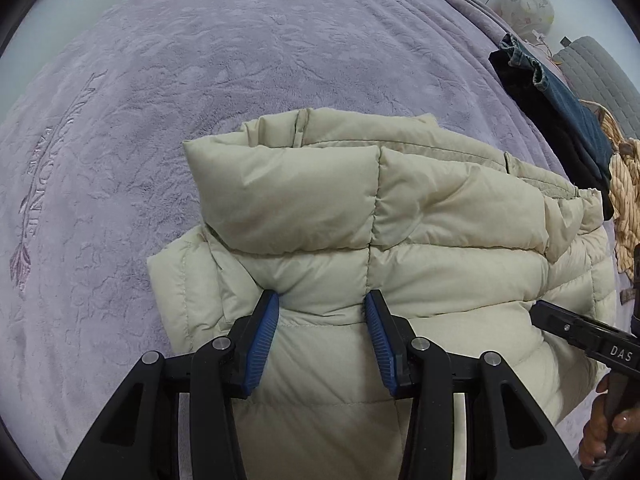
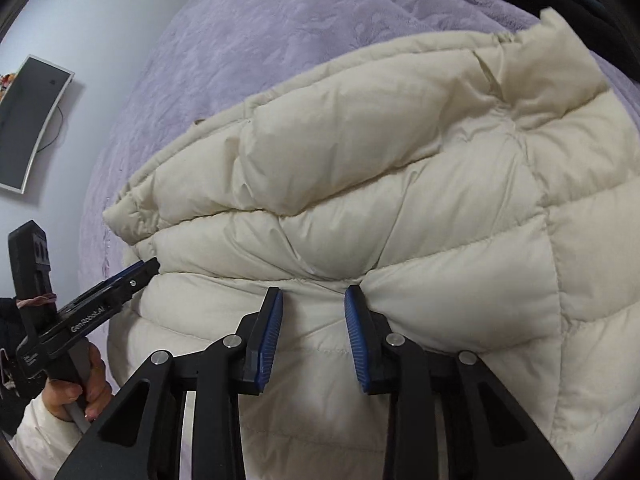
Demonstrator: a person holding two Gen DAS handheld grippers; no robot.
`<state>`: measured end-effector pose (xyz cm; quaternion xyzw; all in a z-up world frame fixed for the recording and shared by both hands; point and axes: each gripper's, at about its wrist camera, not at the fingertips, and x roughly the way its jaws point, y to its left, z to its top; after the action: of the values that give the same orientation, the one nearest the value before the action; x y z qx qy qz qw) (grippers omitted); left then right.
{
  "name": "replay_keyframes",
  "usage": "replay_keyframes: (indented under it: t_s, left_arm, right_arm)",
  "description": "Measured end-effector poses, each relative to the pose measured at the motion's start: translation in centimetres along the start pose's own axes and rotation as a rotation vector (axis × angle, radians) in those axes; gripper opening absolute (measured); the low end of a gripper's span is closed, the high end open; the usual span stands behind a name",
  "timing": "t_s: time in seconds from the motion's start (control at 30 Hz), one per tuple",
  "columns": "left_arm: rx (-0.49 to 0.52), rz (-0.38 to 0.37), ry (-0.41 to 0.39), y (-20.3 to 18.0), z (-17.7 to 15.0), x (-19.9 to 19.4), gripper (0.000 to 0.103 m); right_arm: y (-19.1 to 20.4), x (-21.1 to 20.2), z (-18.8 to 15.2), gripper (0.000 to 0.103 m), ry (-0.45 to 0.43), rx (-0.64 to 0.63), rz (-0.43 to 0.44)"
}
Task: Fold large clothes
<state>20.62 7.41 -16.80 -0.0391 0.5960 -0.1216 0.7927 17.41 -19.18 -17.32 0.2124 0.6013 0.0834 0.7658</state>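
A cream quilted puffer jacket [image 1: 360, 216] lies folded in layers on a lilac plush blanket [image 1: 200, 80]; it also fills the right wrist view [image 2: 400, 184]. My left gripper [image 1: 322, 300] is open, its blue pads pressed against the jacket's near fold with fabric bulging between them. My right gripper [image 2: 314, 294] is open too, its pads touching the jacket's near edge. The right gripper also shows at the right edge of the left wrist view [image 1: 538, 310]. The left gripper shows at the left in the right wrist view [image 2: 150, 268], touching the jacket's corner.
Dark jeans and other clothes [image 1: 560, 112] are piled at the blanket's right edge, beside a tan patterned garment [image 1: 624, 188]. A floral pillow [image 1: 526, 4] and grey cushion [image 1: 600, 68] lie beyond. A monitor [image 2: 28, 120] stands at the left past the bed [image 2: 240, 40].
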Motion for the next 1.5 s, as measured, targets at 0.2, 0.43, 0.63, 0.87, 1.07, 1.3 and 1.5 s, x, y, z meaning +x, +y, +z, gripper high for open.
replay_keyframes:
  t_s: [0.2, 0.43, 0.63, 0.87, 1.07, 1.3, 1.5]
  left_arm:
    - [0.015, 0.002, 0.003, -0.2, -0.3, 0.9, 0.047]
    - [0.022, 0.004, 0.002, -0.2, -0.3, 0.9, 0.047]
    - [0.025, 0.000, -0.001, -0.3, -0.6, 0.9, 0.047]
    - [-0.022, -0.062, -0.022, 1.1, -0.5, -2.6, 0.047]
    - [-0.187, -0.187, 0.006, 7.4, -2.5, -5.1, 0.048]
    - [-0.364, -0.513, 0.098, 11.6, -5.3, -1.9, 0.048]
    - [-0.416, -0.695, 0.110, 12.0, -5.4, 0.6, 0.056]
  right_arm:
    - [0.3, 1.1, -0.3, 0.034, 0.001, -0.044, -0.048]
    - [2.1, -1.8, -0.4, 0.034, -0.052, -0.033, -0.027]
    - [4.3, -1.3, -1.1, 0.029, -0.031, -0.069, -0.031]
    - [3.1, 3.6, -1.0, 0.026, 0.029, -0.093, -0.107]
    - [2.8, 3.5, -1.0, 0.026, 0.029, -0.094, -0.094]
    - [2.4, 3.5, -1.1, 0.026, 0.031, -0.092, -0.076]
    - [2.2, 3.6, -1.0, 0.026, 0.032, -0.091, -0.071]
